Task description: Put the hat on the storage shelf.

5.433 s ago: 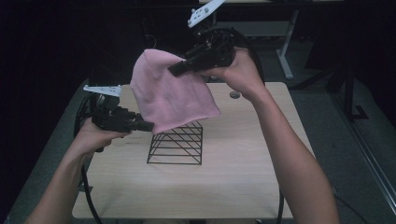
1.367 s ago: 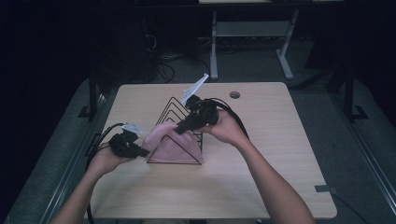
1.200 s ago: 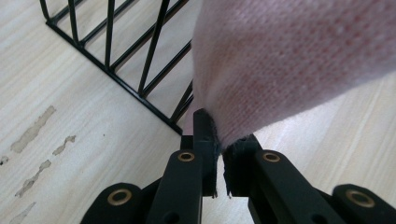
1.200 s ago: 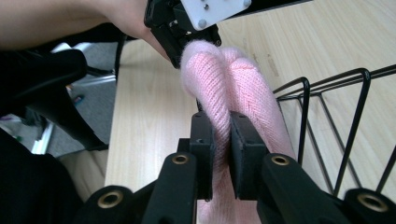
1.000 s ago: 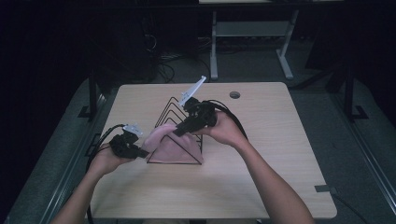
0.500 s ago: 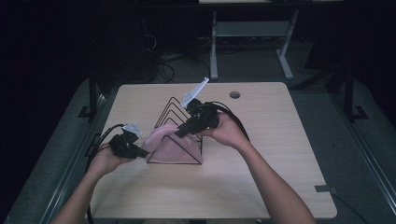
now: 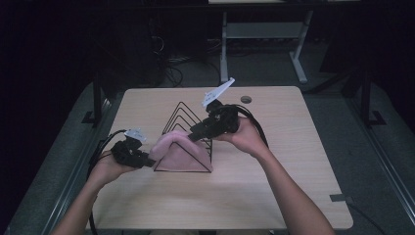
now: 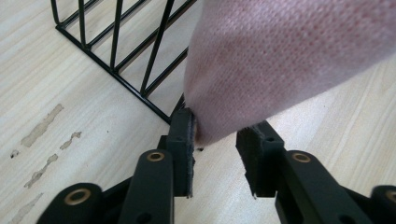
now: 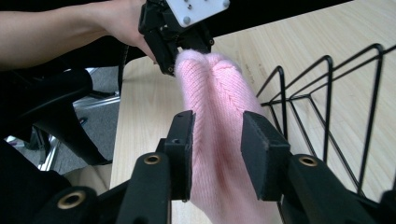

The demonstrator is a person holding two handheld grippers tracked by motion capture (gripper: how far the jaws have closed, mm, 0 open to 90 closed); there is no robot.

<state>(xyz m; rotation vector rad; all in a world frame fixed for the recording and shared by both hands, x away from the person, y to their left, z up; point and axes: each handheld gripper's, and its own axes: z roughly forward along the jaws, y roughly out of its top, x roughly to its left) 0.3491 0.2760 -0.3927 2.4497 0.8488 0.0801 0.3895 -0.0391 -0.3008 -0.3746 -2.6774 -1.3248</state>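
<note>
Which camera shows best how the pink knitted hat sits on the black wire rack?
The high view: the pink knitted hat lies draped over the front of the black wire rack, between both hand-held grippers. The right gripper view shows its ribbed knit running between open jaws; the left gripper view shows one edge beside the rack's base.

Your table (image 7: 293,186) is a light wood top with rounded corners, its grain running plain in both gripper views. Between your two grippers stands a black wire rack (image 7: 188,142) of triangular frames, its base flat on the wood. Beyond your right gripper a small dark round disc (image 7: 246,99) sits near the far edge. Pale scuff marks (image 8: 44,126) streak the wood beside your left gripper.
</note>
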